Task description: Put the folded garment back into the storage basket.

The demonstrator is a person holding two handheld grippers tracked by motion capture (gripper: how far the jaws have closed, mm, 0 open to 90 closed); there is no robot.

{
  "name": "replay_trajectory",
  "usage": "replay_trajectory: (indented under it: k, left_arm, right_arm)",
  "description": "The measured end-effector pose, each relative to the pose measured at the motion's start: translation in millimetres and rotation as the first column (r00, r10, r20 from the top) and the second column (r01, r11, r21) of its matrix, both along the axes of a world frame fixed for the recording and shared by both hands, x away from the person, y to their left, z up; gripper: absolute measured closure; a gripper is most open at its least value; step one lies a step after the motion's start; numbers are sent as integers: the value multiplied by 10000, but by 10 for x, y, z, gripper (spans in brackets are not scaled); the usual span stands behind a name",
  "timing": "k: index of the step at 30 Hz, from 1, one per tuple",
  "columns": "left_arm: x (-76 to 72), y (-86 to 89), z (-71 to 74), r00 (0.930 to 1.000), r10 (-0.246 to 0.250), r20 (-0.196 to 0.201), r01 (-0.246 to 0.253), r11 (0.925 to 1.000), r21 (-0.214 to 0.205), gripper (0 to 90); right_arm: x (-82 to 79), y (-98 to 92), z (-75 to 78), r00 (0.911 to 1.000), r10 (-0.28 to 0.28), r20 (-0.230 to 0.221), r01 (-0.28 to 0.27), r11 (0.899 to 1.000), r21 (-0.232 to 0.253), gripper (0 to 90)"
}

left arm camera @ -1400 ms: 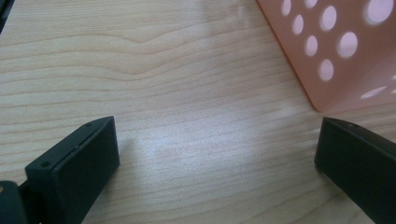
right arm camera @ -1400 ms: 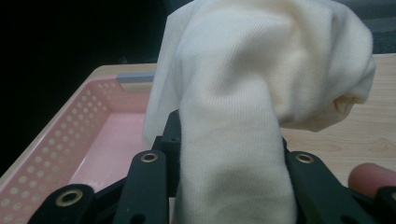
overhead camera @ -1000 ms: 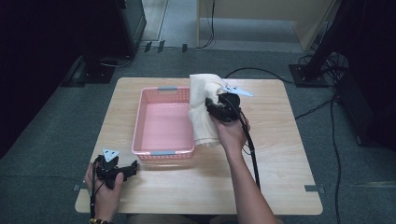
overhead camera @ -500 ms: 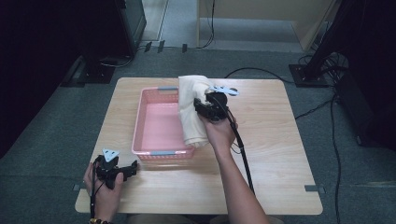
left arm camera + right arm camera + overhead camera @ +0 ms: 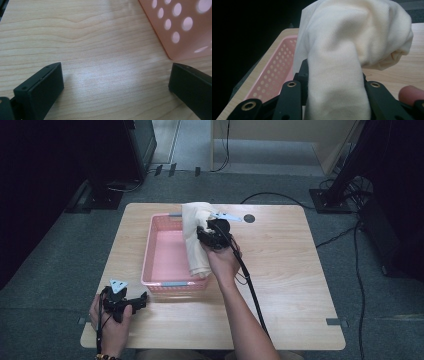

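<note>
Fingers of the right gripper (image 5: 210, 236) are closed on a cream cloth (image 5: 196, 240), and in the high view we see that it has moved to the left since a second ago: then the cloth hung over the table beside the pink basket (image 5: 155, 247), now it hangs over the basket's right wall, partly above the inside. The left gripper (image 5: 131, 301) has not moved; it stays low at the near left part of the wooden table (image 5: 295, 270), just before the basket's near wall.

From the left gripper view, we see its two black, flat-faced jaws standing wide apart with nothing between them, only the pale wood grain of the table (image 5: 100, 50). A corner of the basket (image 5: 185, 30) shows at the upper right: smooth pink plastic with round holes.

From the right gripper view, the cloth (image 5: 352, 50) is soft, finely ribbed knit, bunched in a rounded lump above the jaws, and one thick fold goes down between them. The basket (image 5: 279, 72) lies to the left below it, its wall full of small holes.
</note>
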State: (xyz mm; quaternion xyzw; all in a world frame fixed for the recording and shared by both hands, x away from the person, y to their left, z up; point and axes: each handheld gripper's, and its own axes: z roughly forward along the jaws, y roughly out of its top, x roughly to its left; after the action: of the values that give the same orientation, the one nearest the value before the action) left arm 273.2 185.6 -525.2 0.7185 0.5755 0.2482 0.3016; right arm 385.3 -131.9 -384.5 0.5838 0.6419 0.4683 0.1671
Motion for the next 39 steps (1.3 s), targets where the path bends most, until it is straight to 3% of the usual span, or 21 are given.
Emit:
replay_trajectory:
  k: [17, 28, 34, 39]
  left_arm:
    - [0, -2, -1, 10000, 11, -3, -11, 10000, -32, 0]
    - [0, -1, -1, 10000, 7, -2, -7, 10000, -28, 0]
    - [0, -1, -1, 10000, 5, 0, -5, 10000, -27, 0]
    - [0, -1, -1, 10000, 7, -6, -7, 10000, -22, 0]
  right_arm:
    - [75, 338, -134, 9993, 189, -335, -186, 9998, 92, 647]
    - [99, 551, -267, 9986, 299, -438, -308, 9993, -212, 647]
    - [94, 655, -332, 9987, 451, -230, -459, 9984, -339, 647]
    - [93, 717, -371, 9987, 504, -22, -504, 9986, -149, 640]
